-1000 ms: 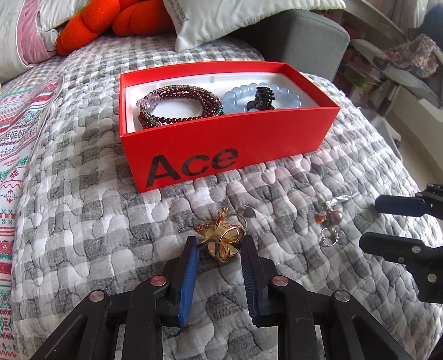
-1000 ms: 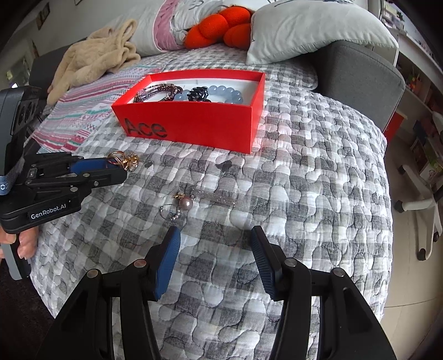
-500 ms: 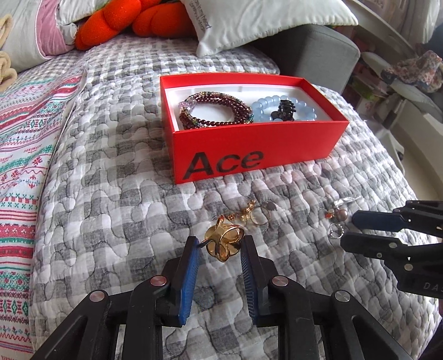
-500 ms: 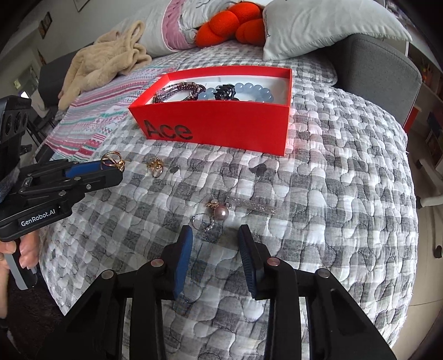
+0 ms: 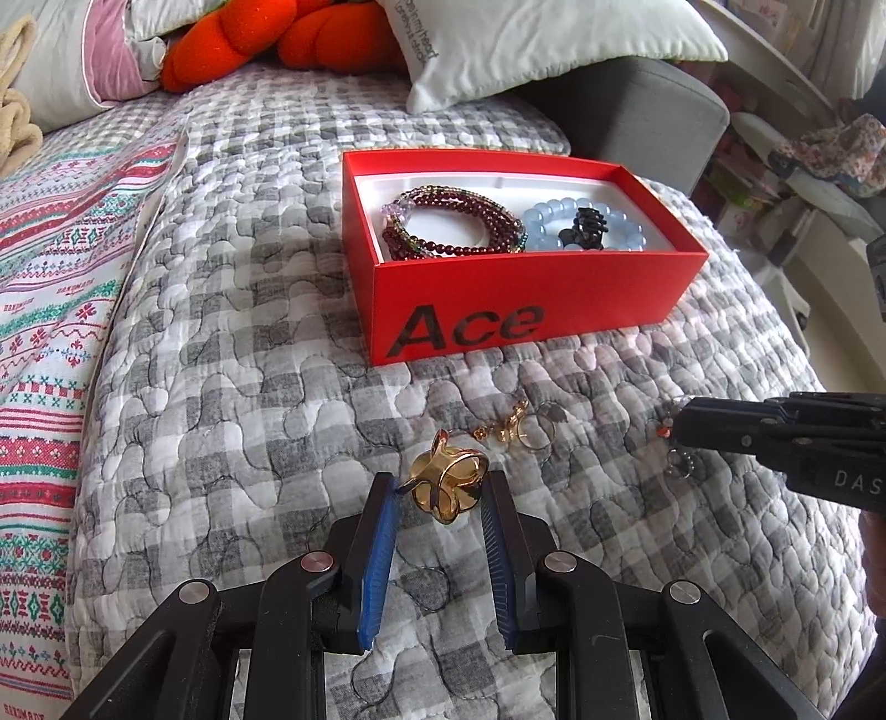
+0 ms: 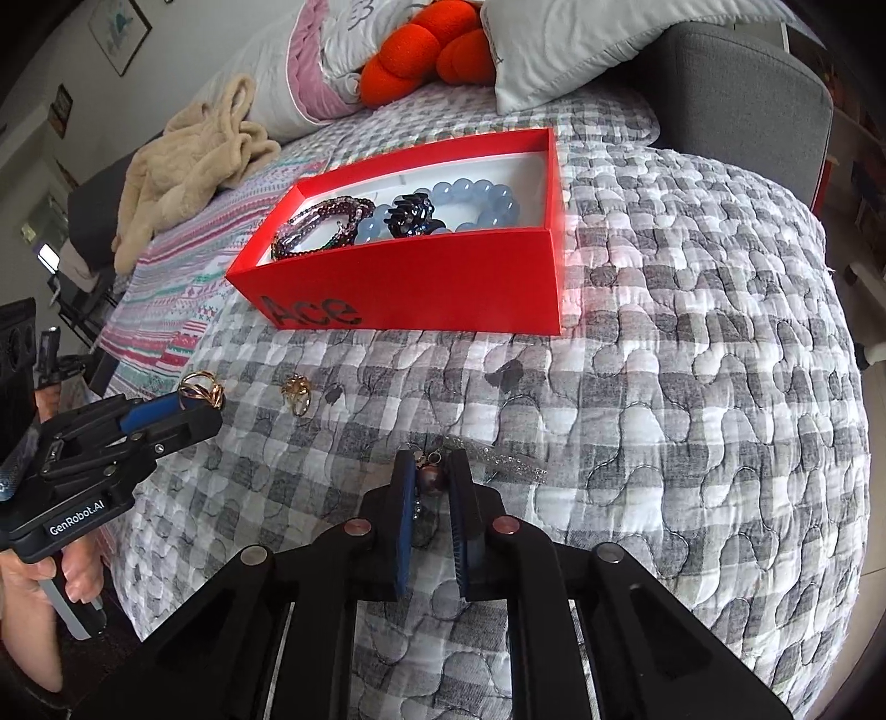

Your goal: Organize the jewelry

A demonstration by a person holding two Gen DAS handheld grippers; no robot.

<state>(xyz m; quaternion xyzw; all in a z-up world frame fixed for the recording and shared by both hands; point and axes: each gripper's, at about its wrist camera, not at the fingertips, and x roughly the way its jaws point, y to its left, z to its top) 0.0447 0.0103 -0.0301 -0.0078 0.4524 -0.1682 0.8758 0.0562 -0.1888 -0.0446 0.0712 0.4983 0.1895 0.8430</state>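
A red box (image 5: 531,327) marked "Ace" sits on the quilted bed and holds a dark red bead bracelet (image 5: 454,227), a pale blue bead bracelet (image 5: 626,227) and a black hair claw (image 5: 587,224). My left gripper (image 5: 440,487) is shut on a large gold ring (image 5: 446,482), lifted a little off the quilt. A smaller gold earring (image 5: 512,429) lies just beyond it. My right gripper (image 6: 432,482) is shut on a pearl earring (image 6: 432,479) at the quilt. A silver hair clip (image 6: 498,457) lies beside it.
A grey-and-white quilt (image 5: 232,343) covers the bed. A striped blanket (image 5: 50,266) lies to the left. Pillows (image 5: 542,39) and an orange cushion (image 5: 266,39) sit behind the box. A beige garment (image 6: 188,166) lies far left. The bed edge drops off on the right.
My right gripper moved forward and closed on the pearl earring. My left gripper lifted and drew back with the gold ring, leaving the smaller gold earring on the quilt.
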